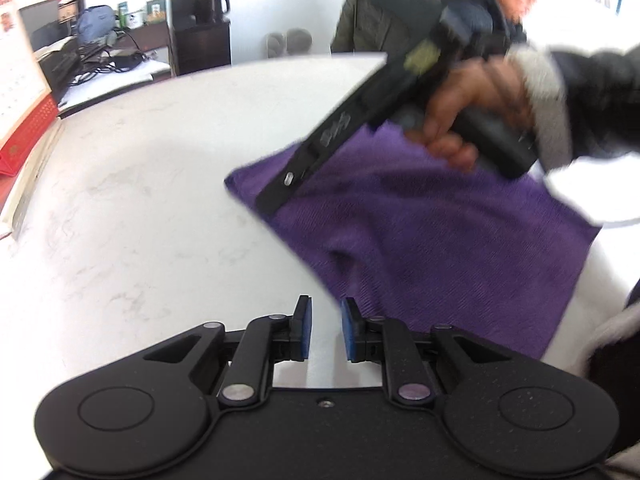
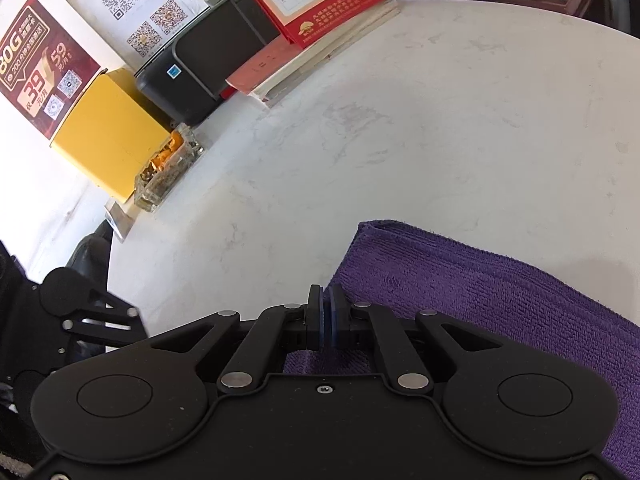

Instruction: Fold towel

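The purple towel point(image 1: 440, 232) is seen flat on the counter point(image 1: 140, 200), ahead-right of the left tongs point(image 1: 324, 330), which are spread and empty. The right tongs point(image 2: 325, 322) are pressed together over its edge; cloth between them cannot be confirmed. Soft, limp stuff: a corner pinch is judged best.

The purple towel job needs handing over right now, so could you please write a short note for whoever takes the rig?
Left hand-held gripper: open, holding nothing, poised at the near edge of the purple towel.
Right hand-held gripper: pads pressed together, over the towel's edge; whether cloth is pinched between them cannot be told.
Towel: lying on the white table, layered edges at one corner, so apparently folded at least once.
Left: check the right grip, finish any remaining fold, square the edges.
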`<state>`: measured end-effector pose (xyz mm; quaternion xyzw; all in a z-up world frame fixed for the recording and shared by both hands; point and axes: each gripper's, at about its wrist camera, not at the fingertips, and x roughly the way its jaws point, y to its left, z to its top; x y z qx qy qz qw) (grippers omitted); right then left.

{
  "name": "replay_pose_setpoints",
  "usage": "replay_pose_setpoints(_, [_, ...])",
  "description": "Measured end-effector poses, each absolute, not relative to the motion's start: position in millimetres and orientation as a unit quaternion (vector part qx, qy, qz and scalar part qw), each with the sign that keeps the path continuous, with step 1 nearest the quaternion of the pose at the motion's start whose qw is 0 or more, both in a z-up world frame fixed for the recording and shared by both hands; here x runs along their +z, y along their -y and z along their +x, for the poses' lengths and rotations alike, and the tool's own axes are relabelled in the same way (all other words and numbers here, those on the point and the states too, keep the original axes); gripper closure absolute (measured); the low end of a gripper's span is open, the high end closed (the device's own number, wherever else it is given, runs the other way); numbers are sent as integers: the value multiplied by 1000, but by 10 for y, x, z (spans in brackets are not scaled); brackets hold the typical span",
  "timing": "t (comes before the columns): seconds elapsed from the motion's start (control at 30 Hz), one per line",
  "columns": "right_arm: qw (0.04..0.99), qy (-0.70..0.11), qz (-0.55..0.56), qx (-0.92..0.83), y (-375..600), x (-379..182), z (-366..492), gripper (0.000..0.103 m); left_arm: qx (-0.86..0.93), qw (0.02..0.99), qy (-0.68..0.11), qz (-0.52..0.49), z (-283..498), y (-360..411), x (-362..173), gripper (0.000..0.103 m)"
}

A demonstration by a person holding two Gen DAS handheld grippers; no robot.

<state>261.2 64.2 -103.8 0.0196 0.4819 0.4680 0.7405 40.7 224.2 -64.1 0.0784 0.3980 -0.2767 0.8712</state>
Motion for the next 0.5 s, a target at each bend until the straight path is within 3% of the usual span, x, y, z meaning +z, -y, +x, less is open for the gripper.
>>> replay_pose_setpoints(0.23, [748, -482, 12, 457, -685, -1018, 2584, 100, -335, 852, -387, 107, 316, -1830, -647, 88])
replay_pose_setpoints(0.5, [772, -433, 42, 463, -534, -725, 2464, 74, -346, 837, -409, 115, 322, -1643, -839, 88])
